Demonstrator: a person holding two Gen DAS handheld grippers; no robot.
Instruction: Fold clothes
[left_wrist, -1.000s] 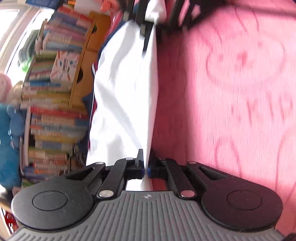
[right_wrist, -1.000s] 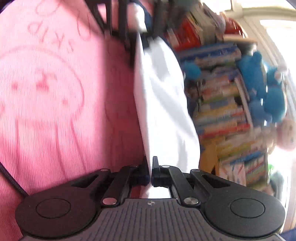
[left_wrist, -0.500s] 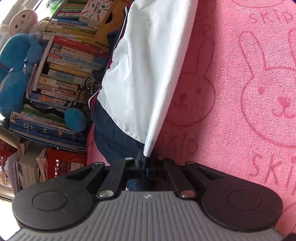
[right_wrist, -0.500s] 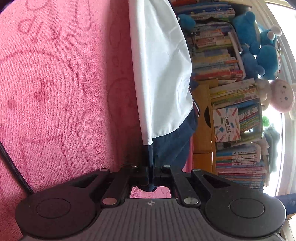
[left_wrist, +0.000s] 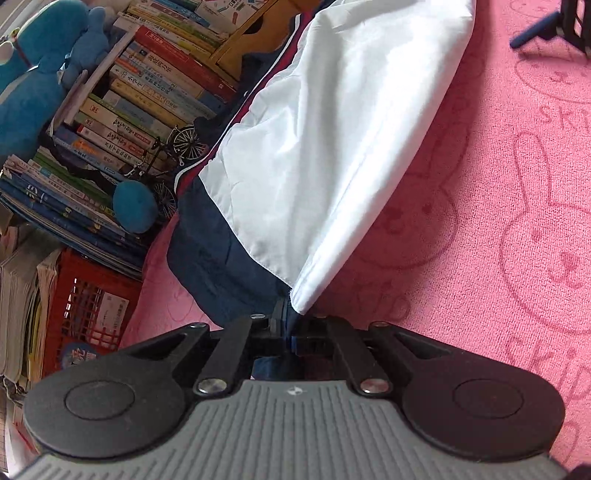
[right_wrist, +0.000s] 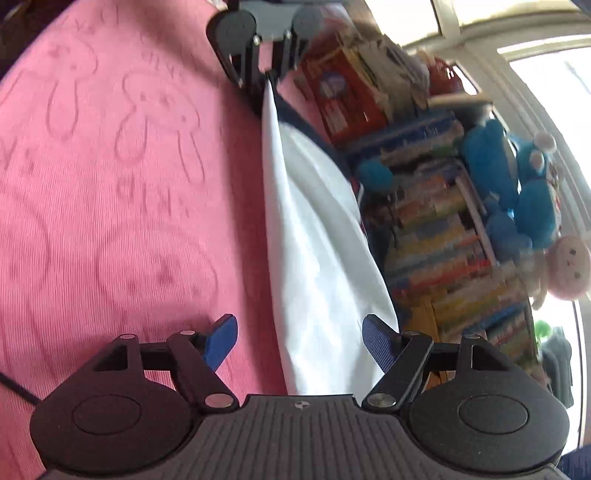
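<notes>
A white garment (left_wrist: 325, 147) with navy and dark red trim hangs stretched above a pink blanket (left_wrist: 498, 221). My left gripper (left_wrist: 290, 332) is shut on its corner, where white cloth meets the navy part (left_wrist: 221, 273). In the right wrist view the same white garment (right_wrist: 317, 266) runs from between my open right gripper (right_wrist: 299, 343) up to the left gripper (right_wrist: 267, 74) at the far end. The blue pads (right_wrist: 221, 341) stand wide apart, with the cloth lying loose between them.
Stacked books (left_wrist: 122, 122), blue plush toys (left_wrist: 33, 81), a small bicycle model (left_wrist: 173, 158) and a red crate (left_wrist: 88, 314) line the blanket's edge. A pink plush toy (right_wrist: 565, 269) sits by the window. A dark stand (left_wrist: 554, 26) reaches in at top right.
My right gripper has opened and let go of the garment's corner. The left gripper still holds its corner, and the cloth has swung closer over the blanket.
</notes>
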